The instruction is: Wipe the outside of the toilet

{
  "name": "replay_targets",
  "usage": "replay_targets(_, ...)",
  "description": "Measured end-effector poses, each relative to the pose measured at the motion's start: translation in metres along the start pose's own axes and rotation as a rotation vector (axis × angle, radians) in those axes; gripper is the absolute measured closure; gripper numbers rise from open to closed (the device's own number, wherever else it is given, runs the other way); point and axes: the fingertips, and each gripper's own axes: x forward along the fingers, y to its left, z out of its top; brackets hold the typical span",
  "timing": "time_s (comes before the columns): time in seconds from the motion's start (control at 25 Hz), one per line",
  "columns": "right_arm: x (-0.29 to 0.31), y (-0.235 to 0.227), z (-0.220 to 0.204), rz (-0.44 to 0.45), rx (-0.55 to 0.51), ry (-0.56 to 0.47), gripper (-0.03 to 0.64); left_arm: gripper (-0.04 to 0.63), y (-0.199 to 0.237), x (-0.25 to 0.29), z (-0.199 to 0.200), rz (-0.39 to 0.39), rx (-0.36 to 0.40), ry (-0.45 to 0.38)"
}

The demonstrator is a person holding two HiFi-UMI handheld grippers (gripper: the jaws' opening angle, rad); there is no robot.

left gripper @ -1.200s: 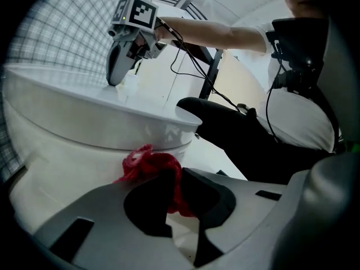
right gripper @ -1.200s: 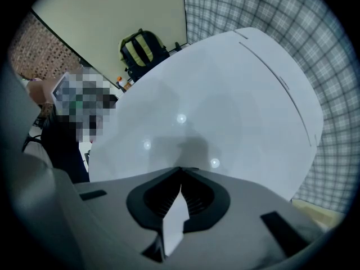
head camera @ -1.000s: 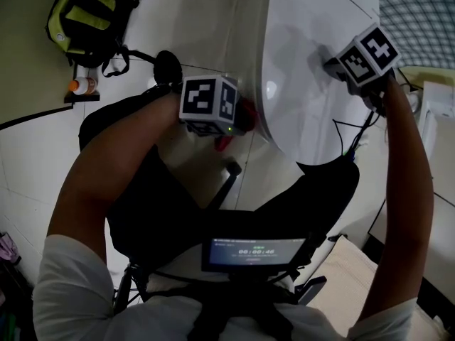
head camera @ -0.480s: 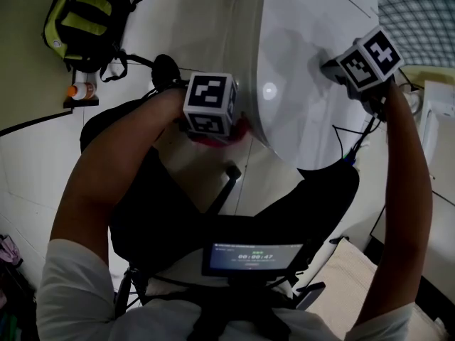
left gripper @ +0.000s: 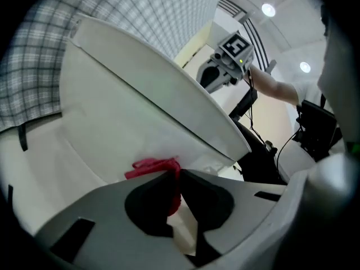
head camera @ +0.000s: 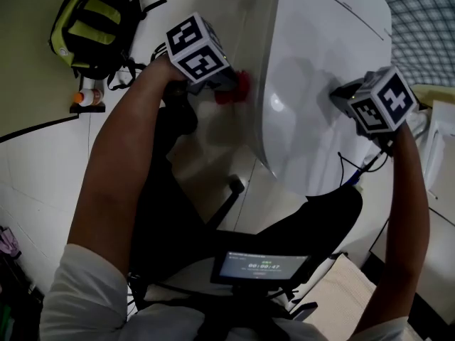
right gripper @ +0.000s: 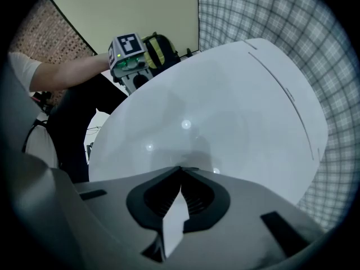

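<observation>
Red cloth [left gripper: 151, 165] held against the toilet [left gripper: 107, 122] side.
The left tool [left gripper: 179, 173], whose jaws have just been closing, pinches the cloth under the lid [right gripper: 225, 111] edge; the right tool [right gripper: 181, 170], closed and empty, points down at the lid.

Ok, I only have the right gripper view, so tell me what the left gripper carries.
Observer: The left gripper is shut on a crumpled red cloth; its jaws have just been closing on it.
Operator: Give me the cloth's place.
Observer: It is at the outer side of the white ceramic toilet, just under the rim of its lid.
Operator: Now report the floor.
Observer: A small orange-and-white bottle sits beside a yellow-and-black backpack.
</observation>
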Motion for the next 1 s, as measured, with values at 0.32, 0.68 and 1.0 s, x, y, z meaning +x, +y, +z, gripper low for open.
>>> replay_targets(0.32, 0.003, 0.002, 0.002, -0.049, -0.066, 0.008, 0.611, 0.572, 0.064, -0.063, 0.074, 0.290, 0.025, -0.271)
replay_targets(0.68, 0.002, 0.002, 0.004, -0.011, -0.070, -0.095, 0.611, 0.574, 0.111, -0.155, 0.139, 0.388, -0.152, -0.801)
replay_targets(1.0, -0.061, 0.014, 0.066, -0.303, -0.205, -0.580, 0.326, 0.574, -0.018, -0.229, 0.204, -0.220, -0.014, -1.320)
